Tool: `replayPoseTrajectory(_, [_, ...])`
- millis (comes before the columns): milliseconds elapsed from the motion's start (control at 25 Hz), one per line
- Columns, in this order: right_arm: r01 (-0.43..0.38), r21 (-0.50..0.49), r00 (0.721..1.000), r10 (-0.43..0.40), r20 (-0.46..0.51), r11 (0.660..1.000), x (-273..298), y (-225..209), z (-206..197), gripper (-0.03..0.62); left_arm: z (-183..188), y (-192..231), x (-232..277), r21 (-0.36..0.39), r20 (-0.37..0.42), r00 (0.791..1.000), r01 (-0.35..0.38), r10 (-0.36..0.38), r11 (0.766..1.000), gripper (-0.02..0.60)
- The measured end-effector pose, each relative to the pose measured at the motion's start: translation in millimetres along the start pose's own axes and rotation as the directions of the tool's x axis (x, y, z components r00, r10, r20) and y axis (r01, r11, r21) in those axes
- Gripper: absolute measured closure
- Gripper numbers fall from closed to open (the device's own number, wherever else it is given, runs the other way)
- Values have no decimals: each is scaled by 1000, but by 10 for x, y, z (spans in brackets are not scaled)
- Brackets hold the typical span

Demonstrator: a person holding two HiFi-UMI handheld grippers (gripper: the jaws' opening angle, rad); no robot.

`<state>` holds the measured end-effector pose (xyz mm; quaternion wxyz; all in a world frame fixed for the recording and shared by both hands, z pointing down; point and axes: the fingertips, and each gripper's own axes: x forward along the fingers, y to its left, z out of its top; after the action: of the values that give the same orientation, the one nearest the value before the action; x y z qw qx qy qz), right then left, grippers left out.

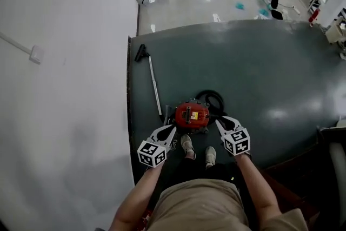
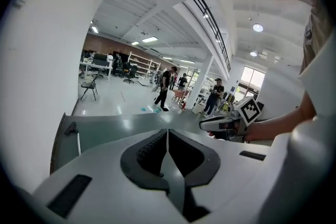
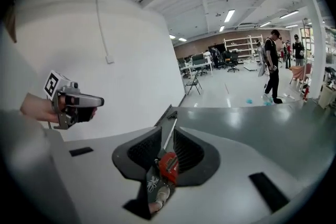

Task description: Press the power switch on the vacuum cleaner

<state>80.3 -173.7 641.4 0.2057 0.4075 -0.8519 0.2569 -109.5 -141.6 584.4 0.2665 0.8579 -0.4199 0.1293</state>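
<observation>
Dark floor mat (image 1: 259, 73) holds the red vacuum cleaner (image 1: 191, 114) at lower centre. The right gripper (image 1: 219, 123), slightly parted and empty, might straddle its switch or shove the unbraced cleaner. The left gripper (image 1: 171, 129) is closed on nothing.

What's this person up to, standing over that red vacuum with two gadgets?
A person stands over a red vacuum cleaner on a dark mat, with a handheld gripper in each hand. The left gripper and right gripper hover either side of it, both empty, neither touching it.
</observation>
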Motion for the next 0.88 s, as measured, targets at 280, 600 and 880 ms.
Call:
replayPoseTrajectory(280, [106,21,981,-101,-164,994,1078,-304,-602,534,-568,768,553,29,-178,983,57,-51,998,577])
replayPoseTrajectory(600, [145,-72,931,-161,-327,987,2072,-628,-1341,534,-804,1426,1236,45,-310,947,102,-83,994,577])
replayPoseTrajectory(880, [68,-132,885,-121,-449,989,2574,-722,-2236,507,-1009,1543,1638,50,-328,937,149,-125,988,577])
